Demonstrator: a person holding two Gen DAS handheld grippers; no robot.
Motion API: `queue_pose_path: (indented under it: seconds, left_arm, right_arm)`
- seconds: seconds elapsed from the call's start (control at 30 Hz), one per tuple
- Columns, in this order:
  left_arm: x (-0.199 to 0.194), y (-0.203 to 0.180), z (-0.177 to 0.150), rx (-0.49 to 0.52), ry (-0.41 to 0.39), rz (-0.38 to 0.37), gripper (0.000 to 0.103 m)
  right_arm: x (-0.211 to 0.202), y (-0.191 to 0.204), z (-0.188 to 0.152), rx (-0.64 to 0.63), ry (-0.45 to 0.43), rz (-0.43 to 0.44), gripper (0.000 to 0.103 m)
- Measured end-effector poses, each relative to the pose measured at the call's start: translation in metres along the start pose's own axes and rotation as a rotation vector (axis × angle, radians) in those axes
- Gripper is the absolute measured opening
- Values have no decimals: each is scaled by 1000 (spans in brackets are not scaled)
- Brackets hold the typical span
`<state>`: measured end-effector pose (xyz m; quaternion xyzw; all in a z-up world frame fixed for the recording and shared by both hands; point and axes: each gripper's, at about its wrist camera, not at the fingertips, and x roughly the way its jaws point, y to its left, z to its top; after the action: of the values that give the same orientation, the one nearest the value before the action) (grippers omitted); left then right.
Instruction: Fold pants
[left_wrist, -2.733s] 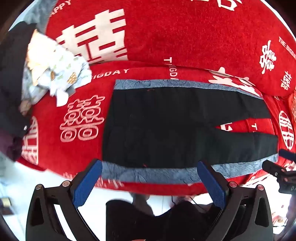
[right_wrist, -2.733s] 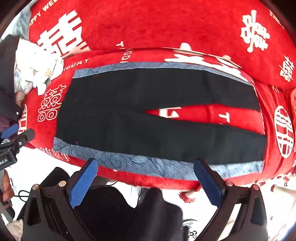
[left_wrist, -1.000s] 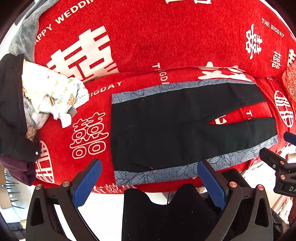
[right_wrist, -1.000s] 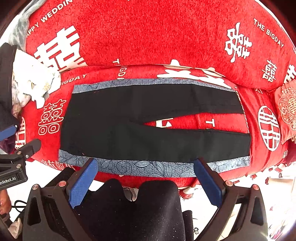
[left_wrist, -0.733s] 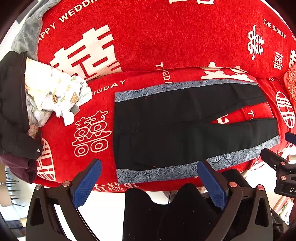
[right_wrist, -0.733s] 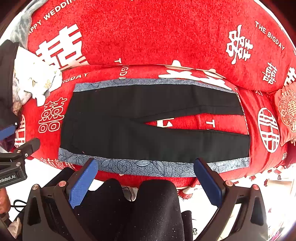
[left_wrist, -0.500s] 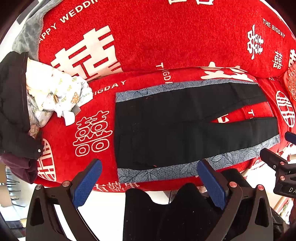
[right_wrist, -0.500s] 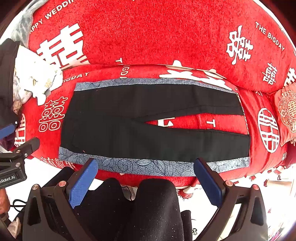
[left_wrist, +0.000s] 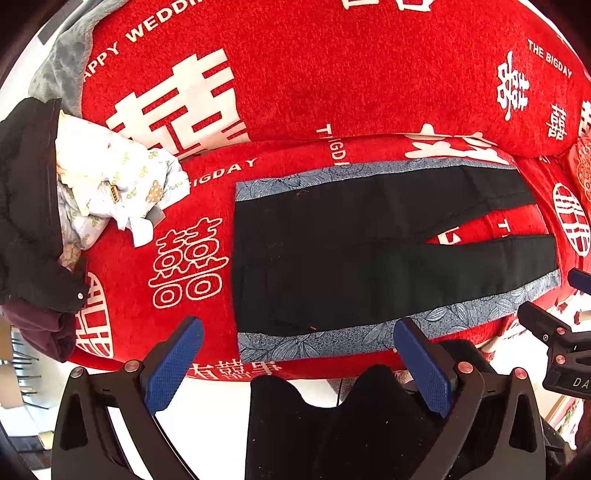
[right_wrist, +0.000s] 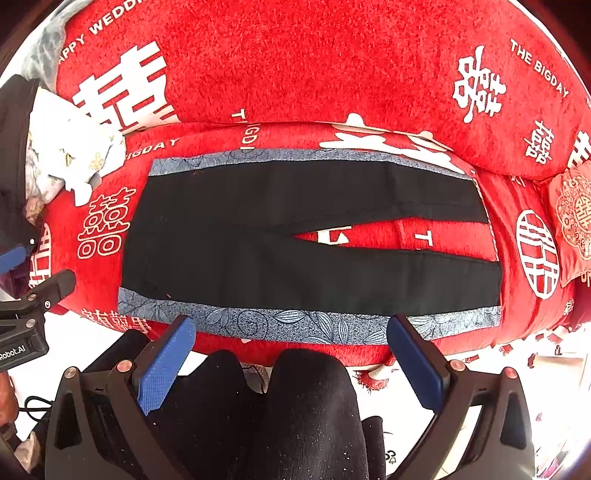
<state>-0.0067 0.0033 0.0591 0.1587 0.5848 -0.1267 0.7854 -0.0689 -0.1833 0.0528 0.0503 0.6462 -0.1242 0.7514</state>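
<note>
We see the black pants (left_wrist: 369, 254) spread flat on the red sofa (left_wrist: 314, 92), waistband left. Our knees hide its front edge. Only the right wrist view shows both cuffs whole. Left claw (left_wrist: 299, 356) and right claw (right_wrist: 291, 349) gape apart, empty.

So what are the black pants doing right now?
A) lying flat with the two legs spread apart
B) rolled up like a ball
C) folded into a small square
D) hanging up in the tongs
A: the black pants lie flat on the red sofa cover, with a wedge of red showing between the two legs, and neither pair of tongs touches them.
</note>
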Motion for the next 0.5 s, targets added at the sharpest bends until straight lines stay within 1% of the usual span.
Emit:
queue_pose_path:
  seconds: [0.2,0.5]
  left_arm:
    - [1,5,3,-23,-4,-3,103]
    - [0,6,6,-28,-4,1,103]
  right_arm:
    - [0,7,5,-29,1,-12,103]
    - [1,12,10,-57,9,-21,103]
